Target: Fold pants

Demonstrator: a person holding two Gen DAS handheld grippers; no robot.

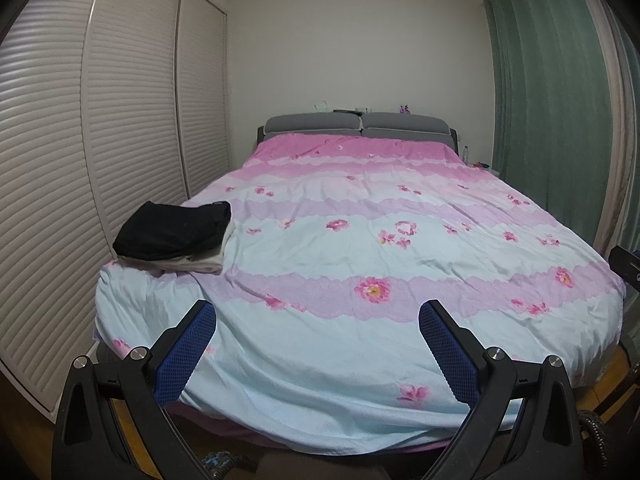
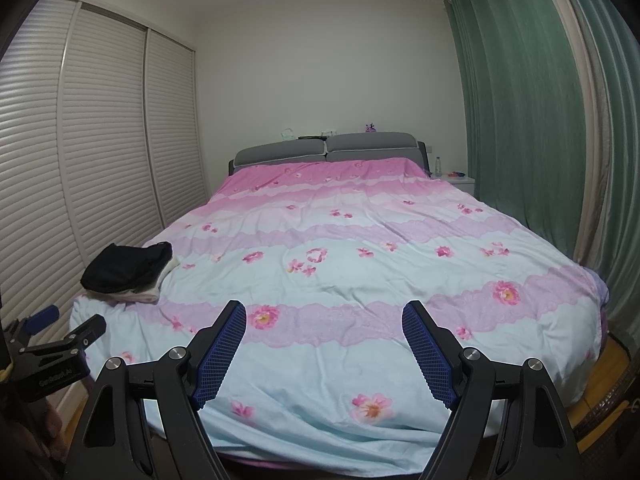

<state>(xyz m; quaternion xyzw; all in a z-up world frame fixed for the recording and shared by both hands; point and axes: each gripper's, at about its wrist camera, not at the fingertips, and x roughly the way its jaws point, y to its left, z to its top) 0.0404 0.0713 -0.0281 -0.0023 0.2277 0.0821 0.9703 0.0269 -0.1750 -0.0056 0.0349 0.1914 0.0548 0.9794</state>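
A folded stack of clothes (image 1: 174, 238) lies on the near left corner of the bed (image 1: 360, 240), close to the edge that runs along the louvered wardrobe doors (image 1: 92, 160). The top piece is black pants, folded into a flat, roughly rectangular packet; under it sits at least 1 pale, cream-coloured folded garment (image 1: 200, 266) that sticks out at the near right side. The stack's long axis runs diagonally, from the near left bed corner toward the far right, angled toward the headboard (image 1: 356, 126).

The left gripper (image 1: 316, 344) hovers above the foot of the bed with its jaws spread wide, the 2 blue-padded fingers (image 1: 186, 356) well apart and holding nothing, touching nothing. The right gripper (image 2: 324, 348) is likewise over the foot end, jaws wide apart and empty. In the right wrist view the left gripper's black body shows at the lower left, near the bed's corner below the stack (image 2: 128, 268).

The flowered pink and pale blue cover (image 2: 360, 280) is spread across the bed. Green curtains (image 2: 532, 120) hang on the right.
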